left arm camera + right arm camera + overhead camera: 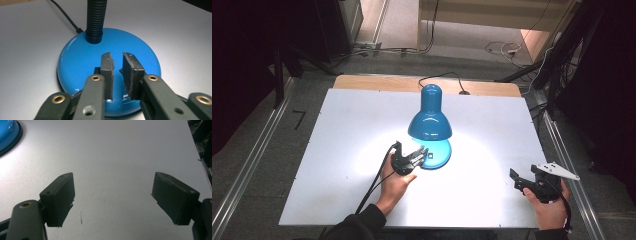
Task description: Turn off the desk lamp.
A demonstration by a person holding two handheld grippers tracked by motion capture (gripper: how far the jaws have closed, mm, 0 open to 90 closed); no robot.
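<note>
The blue lamp (pixel 430 125) stands mid-worktop (pixel 337 150), lit (base (pixel 82 62) glossy). We see the left gripper (pixel 117 67) over that base, jaws nearly together with nothing between them; the right gripper (pixel 112 195) rests wide open nearby.

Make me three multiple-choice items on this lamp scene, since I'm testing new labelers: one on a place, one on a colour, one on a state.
1. Where is the left gripper?
A. over the lamp base
B. at the table's far edge
C. on the floor

2. What colour is the lamp shade?
A. red
B. blue
C. white

3. How do the right gripper's jaws stand?
A. clamped on a cable
C. wide apart, nothing between them
B. shut on the shade

Answers: 1 A, its nearly closed jaws hang above the blue base in the left gripper view. 2 B, the high view shows a glossy blue shade. 3 C, bare table shows between them.
</note>
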